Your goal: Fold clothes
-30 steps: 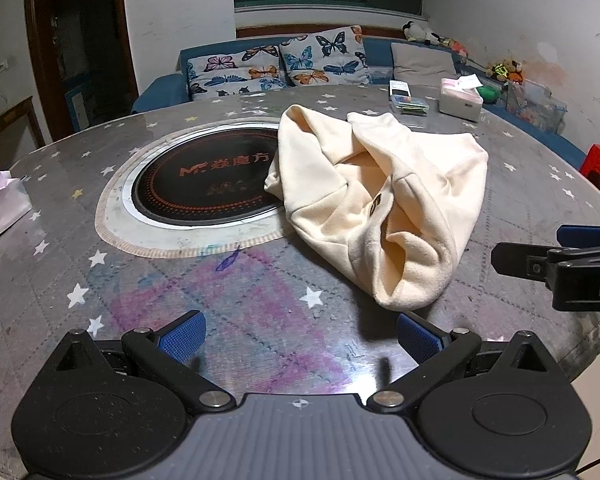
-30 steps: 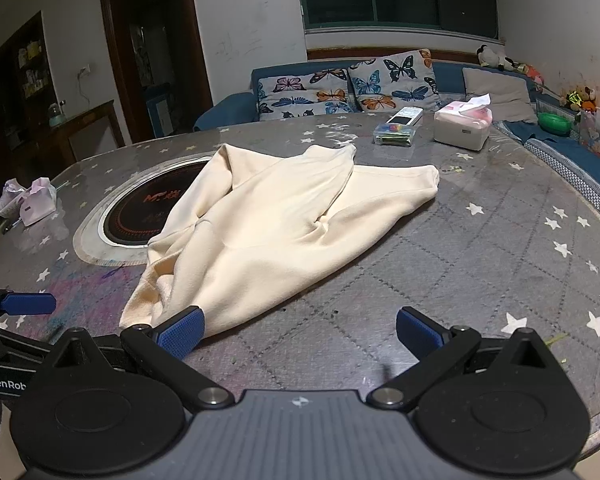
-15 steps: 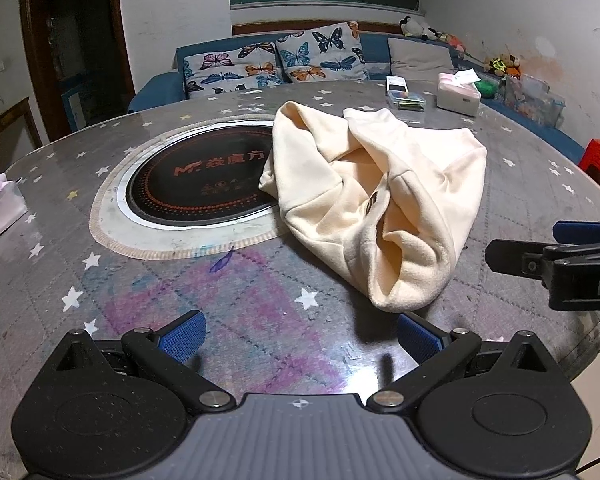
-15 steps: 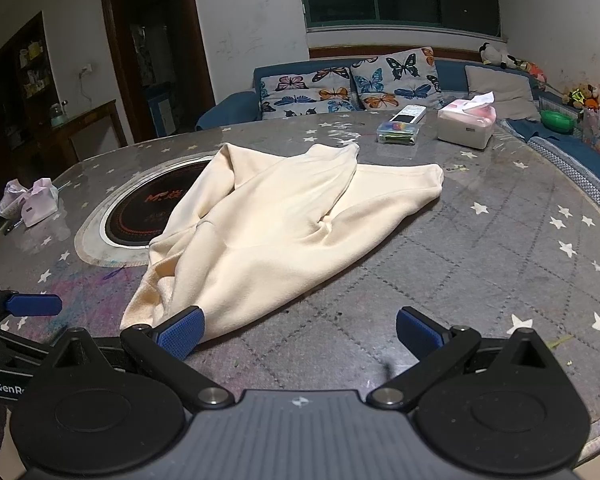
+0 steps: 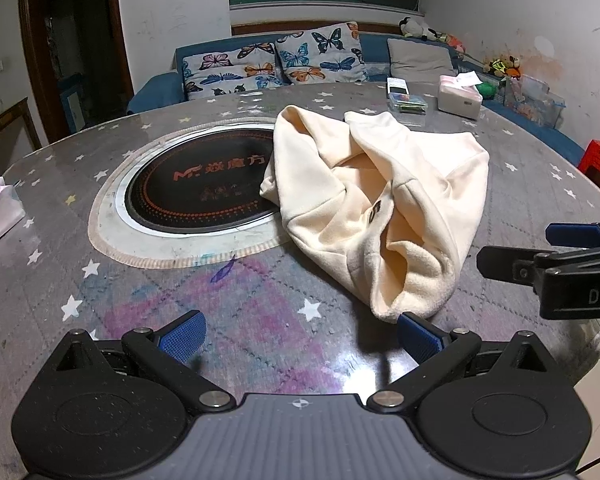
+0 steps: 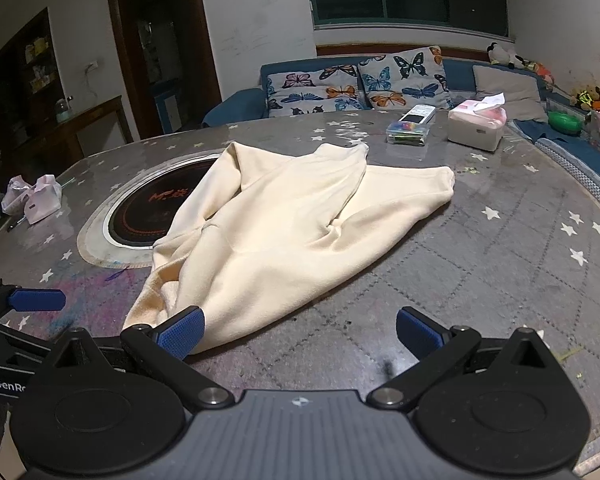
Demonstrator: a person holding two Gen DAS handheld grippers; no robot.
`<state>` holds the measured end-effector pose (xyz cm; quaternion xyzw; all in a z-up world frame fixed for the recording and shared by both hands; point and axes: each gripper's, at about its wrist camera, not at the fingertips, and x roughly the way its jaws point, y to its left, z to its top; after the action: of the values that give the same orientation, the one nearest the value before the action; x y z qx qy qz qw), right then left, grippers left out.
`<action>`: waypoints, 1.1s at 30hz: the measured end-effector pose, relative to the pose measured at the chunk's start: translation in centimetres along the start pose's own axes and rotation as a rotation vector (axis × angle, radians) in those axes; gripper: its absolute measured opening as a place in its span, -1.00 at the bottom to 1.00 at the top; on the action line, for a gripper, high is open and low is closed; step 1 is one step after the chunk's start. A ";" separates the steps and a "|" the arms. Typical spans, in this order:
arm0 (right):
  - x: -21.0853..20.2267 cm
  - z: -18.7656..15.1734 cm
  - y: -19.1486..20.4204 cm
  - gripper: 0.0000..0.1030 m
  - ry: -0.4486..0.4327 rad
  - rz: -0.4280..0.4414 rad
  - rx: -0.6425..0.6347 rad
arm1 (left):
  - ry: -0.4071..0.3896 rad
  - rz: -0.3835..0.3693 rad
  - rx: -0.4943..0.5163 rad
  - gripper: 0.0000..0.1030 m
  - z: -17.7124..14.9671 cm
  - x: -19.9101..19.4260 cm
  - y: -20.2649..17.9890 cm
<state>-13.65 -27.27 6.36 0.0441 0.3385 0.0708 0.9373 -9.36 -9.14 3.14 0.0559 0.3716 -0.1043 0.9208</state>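
While the left view has crept slightly nearer over the last second, the left tool (image 5: 300,334) hangs wide and empty, the garment (image 5: 380,204) crumpled on the table (image 5: 260,344) just ahead. From the right view, the right tool (image 6: 298,330), also wide, sits by the hem; folding hasn't begun.

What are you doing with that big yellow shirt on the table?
A person is holding two grippers and getting ready to fold the cream sweatshirt. It lies crumpled on the round starry table, partly over the black cooktop. The left gripper and right gripper are both open near the garment's closest edge. Neither one has grabbed it yet.
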 end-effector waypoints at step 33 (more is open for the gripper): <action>6.2 10.1 -3.3 0.77 -0.028 0.039 -0.011 | -0.112 0.044 -0.003 0.93 11.2 6.0 3.3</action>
<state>-2.09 -29.85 9.80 0.0463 0.3242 0.0904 0.9405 3.11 -8.88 7.11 0.0568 0.3181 -0.0864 0.9424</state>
